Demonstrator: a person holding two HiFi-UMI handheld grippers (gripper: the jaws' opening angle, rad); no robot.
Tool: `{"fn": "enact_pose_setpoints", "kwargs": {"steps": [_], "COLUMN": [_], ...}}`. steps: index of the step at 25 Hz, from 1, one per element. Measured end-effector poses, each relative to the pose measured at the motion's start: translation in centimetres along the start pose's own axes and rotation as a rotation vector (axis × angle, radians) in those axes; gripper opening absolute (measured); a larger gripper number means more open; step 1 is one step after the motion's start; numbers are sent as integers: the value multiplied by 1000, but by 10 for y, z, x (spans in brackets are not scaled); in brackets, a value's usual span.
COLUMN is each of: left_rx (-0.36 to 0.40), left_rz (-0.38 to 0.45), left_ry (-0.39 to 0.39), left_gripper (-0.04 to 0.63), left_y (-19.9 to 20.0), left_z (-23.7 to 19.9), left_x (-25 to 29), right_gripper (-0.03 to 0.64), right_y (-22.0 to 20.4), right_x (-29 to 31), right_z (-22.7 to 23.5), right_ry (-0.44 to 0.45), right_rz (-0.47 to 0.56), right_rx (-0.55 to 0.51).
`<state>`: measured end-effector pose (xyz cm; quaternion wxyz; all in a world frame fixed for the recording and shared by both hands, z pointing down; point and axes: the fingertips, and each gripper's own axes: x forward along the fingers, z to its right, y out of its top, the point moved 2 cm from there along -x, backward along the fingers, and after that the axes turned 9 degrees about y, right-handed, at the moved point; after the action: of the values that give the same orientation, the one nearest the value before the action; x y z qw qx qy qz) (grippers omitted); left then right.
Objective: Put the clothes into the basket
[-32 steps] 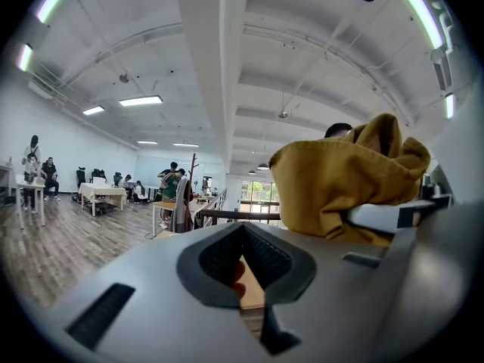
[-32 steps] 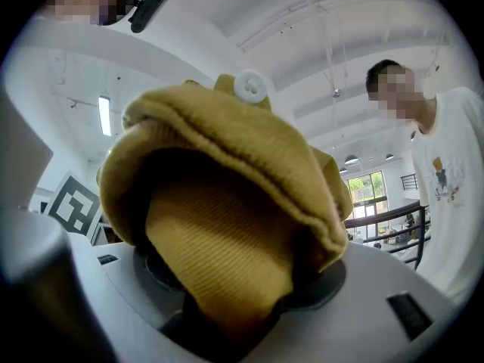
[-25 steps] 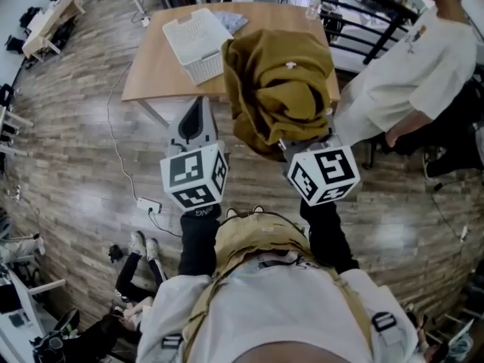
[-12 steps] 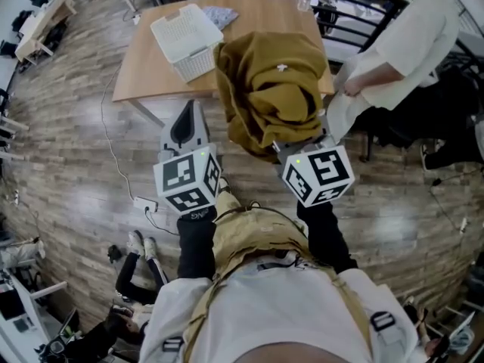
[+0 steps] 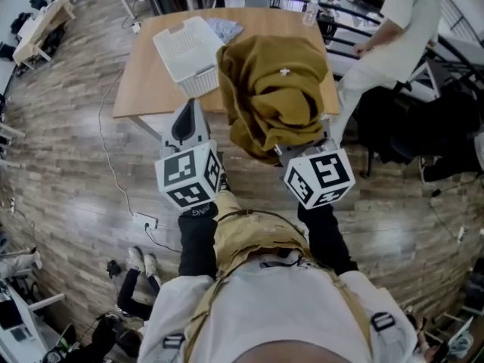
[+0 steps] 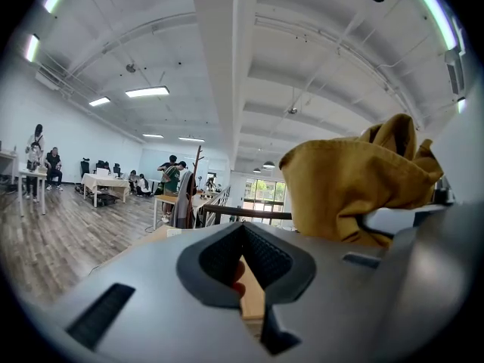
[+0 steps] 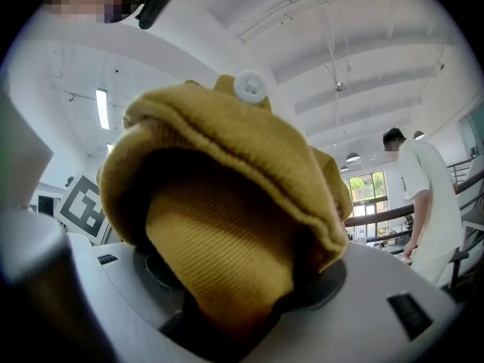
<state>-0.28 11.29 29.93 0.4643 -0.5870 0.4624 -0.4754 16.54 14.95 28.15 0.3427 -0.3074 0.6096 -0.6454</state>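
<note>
A bunched mustard-yellow garment (image 5: 274, 93) with a white button hangs in the air in front of the table, and my right gripper (image 5: 301, 148) is shut on its lower folds. In the right gripper view the garment (image 7: 227, 203) fills the space between the jaws. A white slatted basket (image 5: 189, 48) stands on the wooden table (image 5: 144, 82), to the left of the garment. My left gripper (image 5: 189, 119) is shut and holds nothing, pointing at the table's near edge below the basket. In the left gripper view its jaws meet, with the garment (image 6: 355, 180) at the right.
A blue-grey cloth (image 5: 225, 27) lies on the table behind the basket. A person in white (image 5: 393, 36) stands at the table's far right by black railings. A cable and power strip (image 5: 147, 220) lie on the wood floor at the left.
The person in white has risen and moved back toward the railings. Both grippers and the garment have stayed almost where they were.
</note>
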Motion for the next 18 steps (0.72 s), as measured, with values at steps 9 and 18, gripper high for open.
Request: {"fn": "enact_pose_setpoints", "kwargs": {"steps": [9, 18], "left_rx": [-13, 9], "left_rz": [-8, -75], "left_ry": [24, 37], "left_gripper": [2, 2], "left_y": [15, 24], "left_z": [-30, -62], "left_x": [80, 167], "right_gripper": [284, 284], "right_y": [10, 8], "right_x": [84, 171], "right_z": [32, 76], "right_ry": [33, 25], "right_rz": [5, -29], "right_rx": [-4, 43]}}
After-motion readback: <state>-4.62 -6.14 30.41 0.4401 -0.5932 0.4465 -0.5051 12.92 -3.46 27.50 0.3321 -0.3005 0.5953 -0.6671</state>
